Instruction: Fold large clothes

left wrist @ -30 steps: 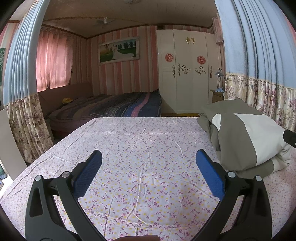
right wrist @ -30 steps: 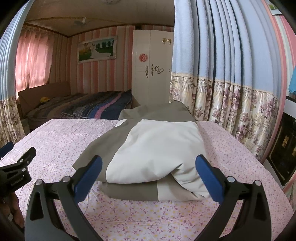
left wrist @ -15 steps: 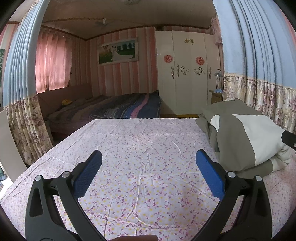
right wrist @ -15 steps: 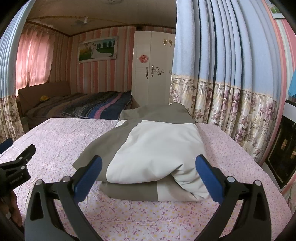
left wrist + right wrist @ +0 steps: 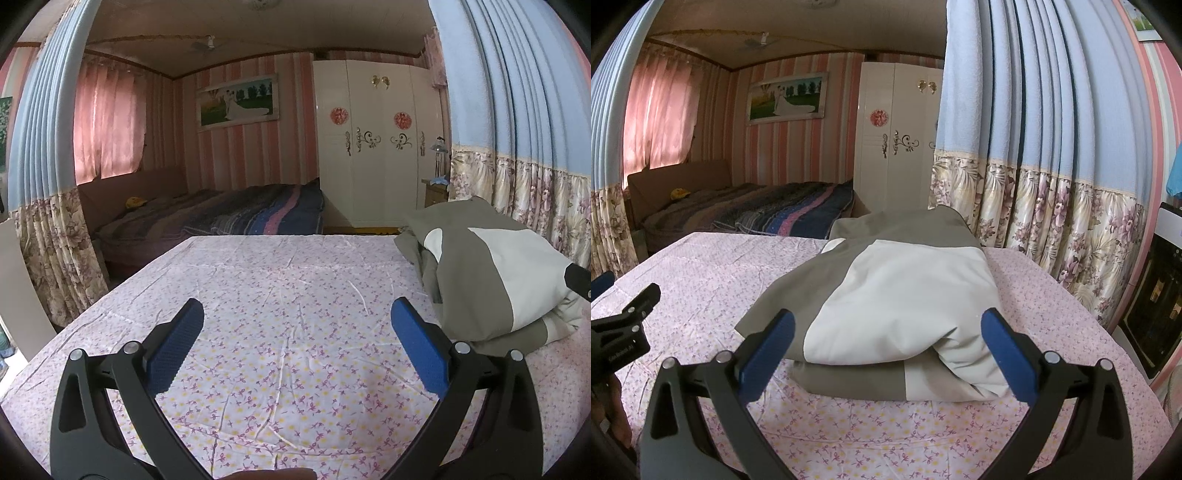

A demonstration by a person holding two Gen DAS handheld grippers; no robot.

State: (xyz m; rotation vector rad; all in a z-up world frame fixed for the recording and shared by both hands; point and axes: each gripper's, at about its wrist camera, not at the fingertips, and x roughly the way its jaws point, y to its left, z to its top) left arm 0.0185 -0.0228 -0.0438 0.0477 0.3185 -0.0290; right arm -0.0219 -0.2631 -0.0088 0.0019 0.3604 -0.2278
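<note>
Folded grey-and-cream garment (image 5: 886, 306) lying in a thick bundle on a table covered by a pink floral sheet (image 5: 923, 435), toward the right side and near the blue curtain with a flowered hem (image 5: 1052, 147). Right gripper (image 5: 888, 339) spread wide, blue pads (image 5: 768, 350) either side of the bundle's near edge, hovering just short of it — gripping nothing. Left gripper (image 5: 295, 336) likewise spread wide and empty, poised over bare sheet (image 5: 288, 332) well to the left of the garment (image 5: 491, 277). Black frame of the left tool visible at the left edge of the right wrist view. Beyond the table — a bed with a striped dark blanket (image 5: 236, 214) and a white wardrobe (image 5: 376, 147).
</note>
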